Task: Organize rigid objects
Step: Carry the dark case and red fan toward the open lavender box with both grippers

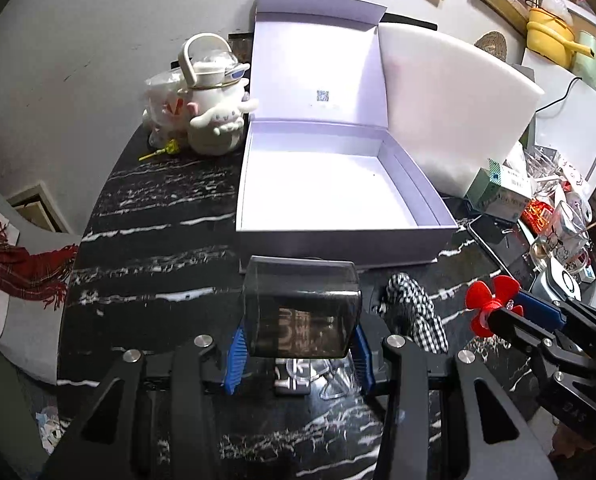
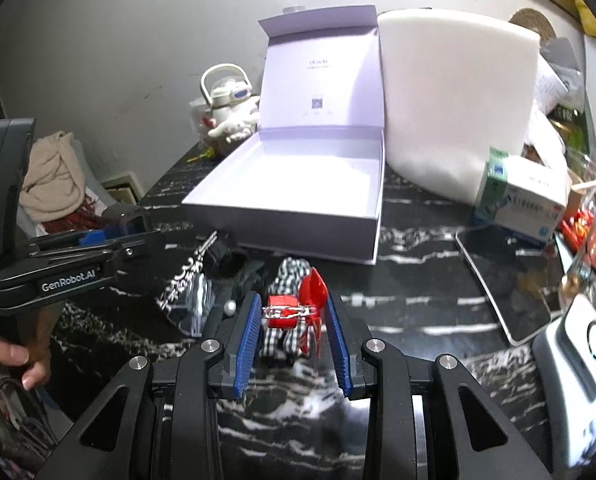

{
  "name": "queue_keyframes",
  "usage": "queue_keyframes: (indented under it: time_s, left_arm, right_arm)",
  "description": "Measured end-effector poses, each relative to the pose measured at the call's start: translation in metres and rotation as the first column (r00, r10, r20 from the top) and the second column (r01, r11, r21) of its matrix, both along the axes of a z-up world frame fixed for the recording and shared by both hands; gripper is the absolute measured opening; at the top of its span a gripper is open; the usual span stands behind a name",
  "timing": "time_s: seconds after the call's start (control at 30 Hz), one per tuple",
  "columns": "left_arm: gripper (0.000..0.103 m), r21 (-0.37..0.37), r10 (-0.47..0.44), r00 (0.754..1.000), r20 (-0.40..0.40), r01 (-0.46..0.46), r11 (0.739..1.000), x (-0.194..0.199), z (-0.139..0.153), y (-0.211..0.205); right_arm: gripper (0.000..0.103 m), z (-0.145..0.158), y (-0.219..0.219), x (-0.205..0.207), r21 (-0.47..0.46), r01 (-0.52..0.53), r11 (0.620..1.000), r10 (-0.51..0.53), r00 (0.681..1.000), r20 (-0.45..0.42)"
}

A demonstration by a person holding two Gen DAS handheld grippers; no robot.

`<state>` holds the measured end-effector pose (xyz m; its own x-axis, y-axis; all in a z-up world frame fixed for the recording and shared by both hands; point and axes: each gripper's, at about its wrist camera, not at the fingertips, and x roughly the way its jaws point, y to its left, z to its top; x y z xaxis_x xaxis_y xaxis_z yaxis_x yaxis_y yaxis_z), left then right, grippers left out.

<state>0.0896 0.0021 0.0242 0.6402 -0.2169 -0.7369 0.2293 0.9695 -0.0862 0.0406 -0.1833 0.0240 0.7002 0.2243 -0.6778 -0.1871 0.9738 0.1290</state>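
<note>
My left gripper point(image 1: 299, 344) is shut on a smoky dark translucent box point(image 1: 301, 308) and holds it above the black marble table, in front of the open white gift box point(image 1: 329, 184). The same dark box shows at the left of the right wrist view point(image 2: 128, 218). My right gripper point(image 2: 294, 320) is shut on a red flower-shaped hair clip point(image 2: 294, 308), which also shows in the left wrist view point(image 1: 489, 304). A black-and-white checkered scrunchie point(image 1: 417, 316) lies on the table under the right gripper point(image 1: 537, 320).
A white teapot with a plush dog point(image 1: 214, 108) stands left of the gift box. A white foam board point(image 1: 449, 108) leans behind it. A tablet point(image 2: 501, 276), cartons point(image 2: 517, 196), glasses and a white device point(image 2: 581, 344) crowd the right. A clear packet point(image 2: 194, 284) lies front left.
</note>
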Motion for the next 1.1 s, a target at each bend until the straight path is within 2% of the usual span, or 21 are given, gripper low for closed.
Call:
queue_keyframes:
  time_s: [0.67,1.1]
  left_arm:
    - [0.043,0.014,-0.026,0.999,0.037,0.026,1.000,0.056,0.023,-0.012]
    - [0.043,0.013,-0.071,0.996,0.051,0.070,0.997,0.103,0.039,-0.025]
  right_arm:
    - [0.033,0.032,0.004,0.060,-0.024,-0.077,0.997,0.079,0.994,0.076]
    - [0.033,0.050,-0.004,0.106,-0.048,-0.075,0.996,0.081,0.988,0.131]
